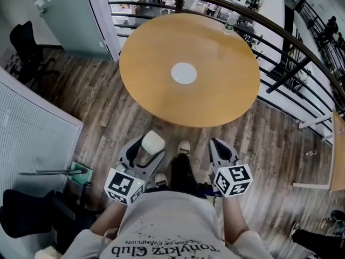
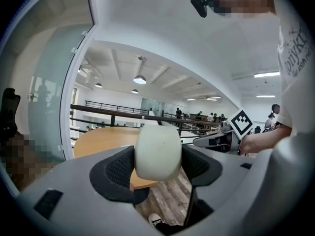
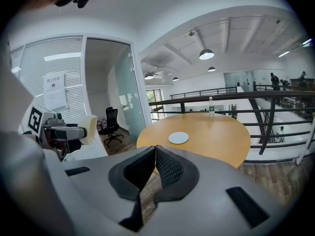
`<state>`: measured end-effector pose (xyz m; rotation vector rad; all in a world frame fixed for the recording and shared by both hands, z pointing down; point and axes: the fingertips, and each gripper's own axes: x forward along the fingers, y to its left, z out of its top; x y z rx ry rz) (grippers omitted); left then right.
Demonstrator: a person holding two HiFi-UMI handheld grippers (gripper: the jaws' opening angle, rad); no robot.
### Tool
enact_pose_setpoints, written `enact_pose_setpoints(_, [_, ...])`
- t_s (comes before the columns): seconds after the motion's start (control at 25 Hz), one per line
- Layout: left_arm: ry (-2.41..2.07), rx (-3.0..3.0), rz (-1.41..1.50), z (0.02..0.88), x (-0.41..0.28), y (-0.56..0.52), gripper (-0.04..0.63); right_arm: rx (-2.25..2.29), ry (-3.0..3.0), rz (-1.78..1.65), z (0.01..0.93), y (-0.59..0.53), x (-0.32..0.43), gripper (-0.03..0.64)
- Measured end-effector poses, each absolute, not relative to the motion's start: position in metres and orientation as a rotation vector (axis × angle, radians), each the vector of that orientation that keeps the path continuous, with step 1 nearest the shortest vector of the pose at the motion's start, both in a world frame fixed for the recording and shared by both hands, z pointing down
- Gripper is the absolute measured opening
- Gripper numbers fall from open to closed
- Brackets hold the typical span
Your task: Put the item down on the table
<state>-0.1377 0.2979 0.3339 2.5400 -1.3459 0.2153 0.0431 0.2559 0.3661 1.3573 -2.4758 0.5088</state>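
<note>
My left gripper [image 1: 149, 149] is shut on a cream rounded block [image 1: 152, 142], which fills the gap between the jaws in the left gripper view as the block [image 2: 158, 152]. It hangs over the wooden floor, short of the round orange table [image 1: 215, 96]. My right gripper [image 1: 220, 147] is shut with nothing in it, its dark pads [image 3: 167, 168] pressed together. A white round disc [image 1: 184, 73] lies at the table's middle, also in the right gripper view as the disc [image 3: 178, 137]. The left gripper [image 3: 74, 132] with the block shows at the left of the right gripper view.
A water bottle [image 1: 230, 21] stands at the table's far edge. A dark railing [image 1: 280, 34] curves behind the table. A black office chair [image 1: 27, 47] stands at the far left by a glass wall [image 1: 64, 15]. My feet [image 1: 184, 147] are on the floor below the grippers.
</note>
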Motion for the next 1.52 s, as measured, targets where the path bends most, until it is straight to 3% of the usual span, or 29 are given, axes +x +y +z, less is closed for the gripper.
enact_pose_setpoints(0.92, [-1.479, 2.446, 0.216, 0.336, -0.094, 0.054, 0.302, 1.177, -2.552, 0.48, 0.37, -0.007, 0.079, 0.025])
enact_pose_setpoints(1.52, [-1.467, 2.41, 0.296, 0.349, -0.092, 0.003, 0.302, 1.191, -2.522, 0.536, 0.387, -0.054, 0.088, 0.025])
